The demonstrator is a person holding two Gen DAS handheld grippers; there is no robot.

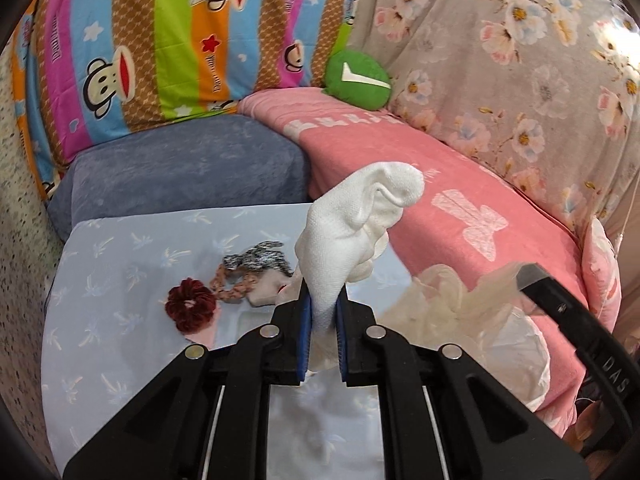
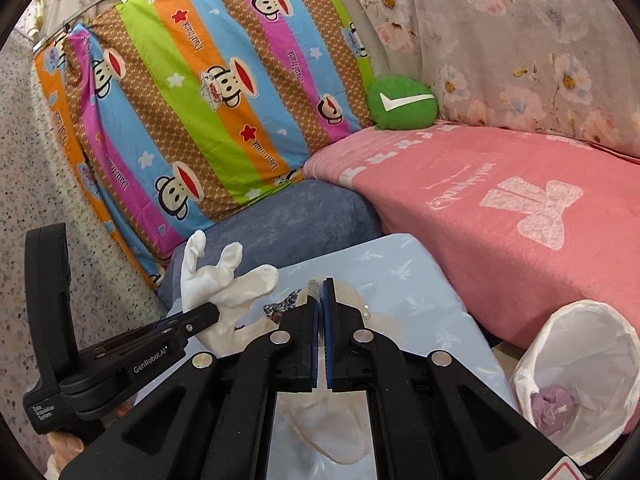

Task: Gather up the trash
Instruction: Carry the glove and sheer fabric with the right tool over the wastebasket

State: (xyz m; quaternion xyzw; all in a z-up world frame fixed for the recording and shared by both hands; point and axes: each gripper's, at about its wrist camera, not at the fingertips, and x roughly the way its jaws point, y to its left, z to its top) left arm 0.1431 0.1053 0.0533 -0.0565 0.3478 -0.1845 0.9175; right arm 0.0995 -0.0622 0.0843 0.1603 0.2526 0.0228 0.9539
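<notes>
Sofa corner draped in bright fabrics

A pink blanket (image 2: pixel 500 216) covers the seat, with a grey floral sheet (image 2: pixel 520 40) over the backrest and a striped monkey-print cushion (image 2: pixel 208 92) leaning at the left. A round green pillow (image 2: pixel 402 104) sits in the corner, a blue-grey cushion (image 1: pixel 184 172) lies below, and speckled flooring (image 2: pixel 24 200) shows left.

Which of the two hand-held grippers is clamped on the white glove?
The left hand-held gripper: the white glove is pinched between its blue pads. The right hand-held gripper holds thin beige material instead.
</notes>
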